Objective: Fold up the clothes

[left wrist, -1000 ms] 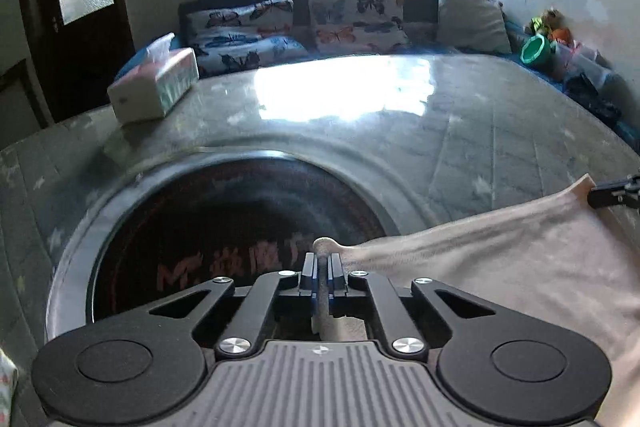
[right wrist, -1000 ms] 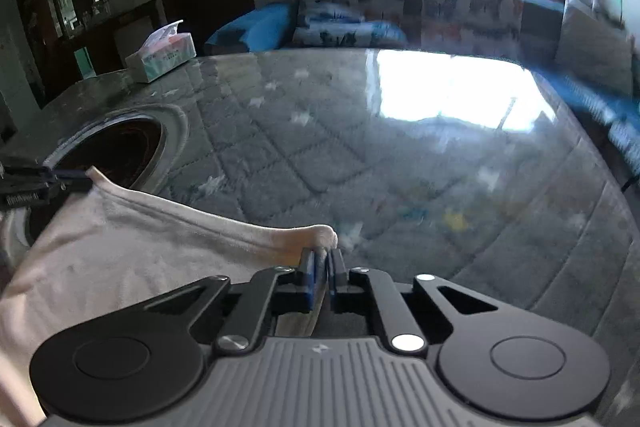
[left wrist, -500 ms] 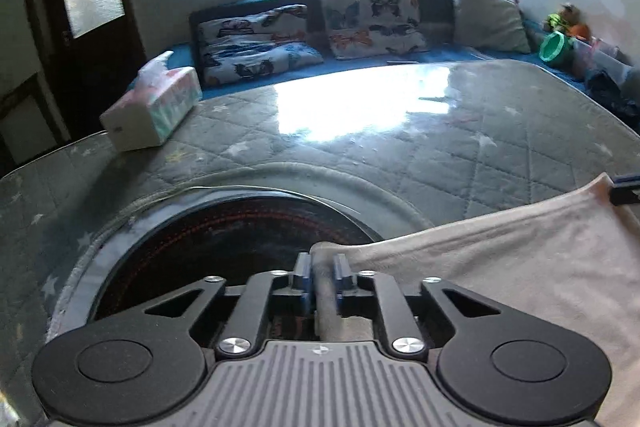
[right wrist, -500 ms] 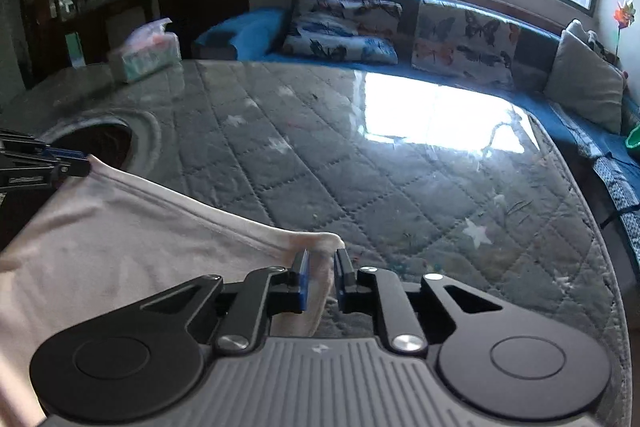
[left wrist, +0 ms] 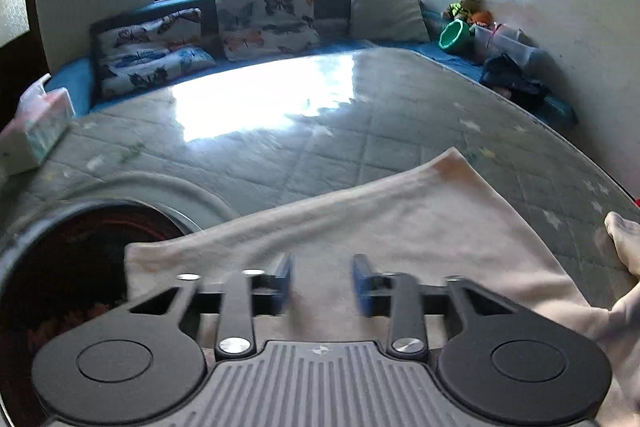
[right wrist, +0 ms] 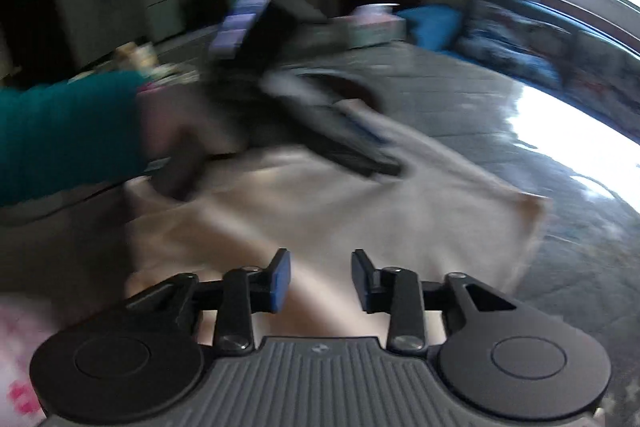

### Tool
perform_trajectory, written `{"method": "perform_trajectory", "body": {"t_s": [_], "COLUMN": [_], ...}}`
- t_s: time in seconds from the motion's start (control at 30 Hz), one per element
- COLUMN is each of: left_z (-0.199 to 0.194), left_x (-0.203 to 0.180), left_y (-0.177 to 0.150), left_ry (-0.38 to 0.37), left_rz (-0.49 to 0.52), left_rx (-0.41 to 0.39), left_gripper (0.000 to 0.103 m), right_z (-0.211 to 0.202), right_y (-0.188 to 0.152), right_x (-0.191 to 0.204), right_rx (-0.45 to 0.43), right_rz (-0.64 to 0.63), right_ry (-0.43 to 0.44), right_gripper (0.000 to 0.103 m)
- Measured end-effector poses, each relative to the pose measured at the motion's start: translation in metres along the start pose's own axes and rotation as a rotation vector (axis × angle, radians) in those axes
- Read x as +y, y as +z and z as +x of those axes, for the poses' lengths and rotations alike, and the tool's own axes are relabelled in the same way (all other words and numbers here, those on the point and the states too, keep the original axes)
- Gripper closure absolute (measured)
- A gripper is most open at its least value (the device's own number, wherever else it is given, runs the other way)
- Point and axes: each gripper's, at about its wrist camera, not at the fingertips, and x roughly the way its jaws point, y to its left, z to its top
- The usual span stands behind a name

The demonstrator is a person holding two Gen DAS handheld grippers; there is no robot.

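Although the pale beige knit garment (left wrist: 360, 227) lies spread flat on the grey quilted star-print table cover (left wrist: 320, 131), its near-left corner overhangs the dark round opening with a grey rim (left wrist: 72, 267) sunk in the cover's left side, and its far-right corner points toward the table's right edge. Just above the cloth hangs the left gripper (left wrist: 321, 285), its blue-padded jaws opening, moderately apart, with fabric below them but nothing pinched. From the other side, the right gripper (right wrist: 320, 281) is likewise opening over the cloth, pads clear of it; that view is badly blurred, showing a teal sleeve (right wrist: 68, 135) behind the other tool. A loose pale flap (left wrist: 624, 267) sits rumpled at the right edge.

The risk, I judge, is the corner over the opening sagging in and dragging the laid edge crooked. A hasty re-grasp could also pinch two layers or the cover. Beyond, a white tissue box (left wrist: 36, 127) stands at the far-left edge.
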Motion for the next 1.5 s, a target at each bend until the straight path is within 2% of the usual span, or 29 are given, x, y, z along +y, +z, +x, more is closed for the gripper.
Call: {"method": "perform_trajectory", "body": {"t_s": [0.1,0.17,0.23,0.33,0.37,0.43,0.53,0.63,0.83,1.0,1.13,1.2,1.3,1.37,1.5], "left_z": [0.000,0.001,0.001,0.001,0.002,0.002,0.002,0.002,0.005,0.002,-0.015,-0.032,-0.062,-0.083,-0.124], "left_x": [-0.005,-0.006,-0.006,-0.006,-0.007,-0.007,-0.007,-0.007,-0.007,-0.005,-0.004,-0.006,-0.013,-0.017,-0.023], "left_y": [-0.004,-0.006,-0.006,-0.006,-0.006,-0.006,-0.007,-0.008,-0.007,-0.007,-0.012,-0.019,-0.037,-0.055,-0.091], "left_ry": [-0.008,-0.012,-0.013,-0.014,-0.014,-0.015,-0.014,-0.014,-0.002,-0.007,-0.020,-0.032,-0.055,-0.061,-0.073], "left_rz": [0.028,0.032,0.035,0.038,0.039,0.041,0.044,0.042,0.027,0.020,0.000,-0.008,-0.006,0.002,-0.022], "left_rx": [-0.010,-0.014,-0.015,-0.017,-0.017,-0.018,-0.022,-0.029,-0.043,-0.037,-0.057,-0.079,-0.115,-0.129,-0.151], "left_gripper": [0.062,0.062,0.062,0.061,0.061,0.061,0.060,0.060,0.057,0.056,0.056,0.056,0.057,0.057,0.062], "right_z": [0.001,0.004,0.012,0.023,0.026,0.029,0.027,0.016,0.018,0.005,-0.017,-0.015,-0.007,-0.002,-0.016], "right_y": [-0.003,-0.006,-0.008,-0.008,-0.008,-0.011,-0.019,-0.023,-0.039,-0.036,-0.030,-0.035,-0.050,-0.059,-0.060], "right_x": [0.030,0.044,0.059,0.069,0.071,0.073,0.075,0.077,0.092,0.096,0.075,0.064,0.052,0.054,0.053], "right_rx": [0.030,0.048,0.054,0.037,0.033,0.040,0.047,0.057,0.103,0.047,-0.026,-0.025,0.021,0.052,0.056], "right_rz": [-0.085,-0.146,-0.219,-0.262,-0.264,-0.261,-0.244,-0.231,-0.222,-0.150,-0.045,0.012,0.068,0.067,0.053], "right_ry": [0.091,0.120,0.109,0.073,0.075,0.077,0.085,0.153,0.253,0.270,0.181,0.119,0.078,0.076,0.085], "right_gripper": [0.062,0.060,0.060,0.063,0.067,0.092,0.100,0.101,0.100,0.097,0.093,0.093,0.093,0.092,0.086]}}
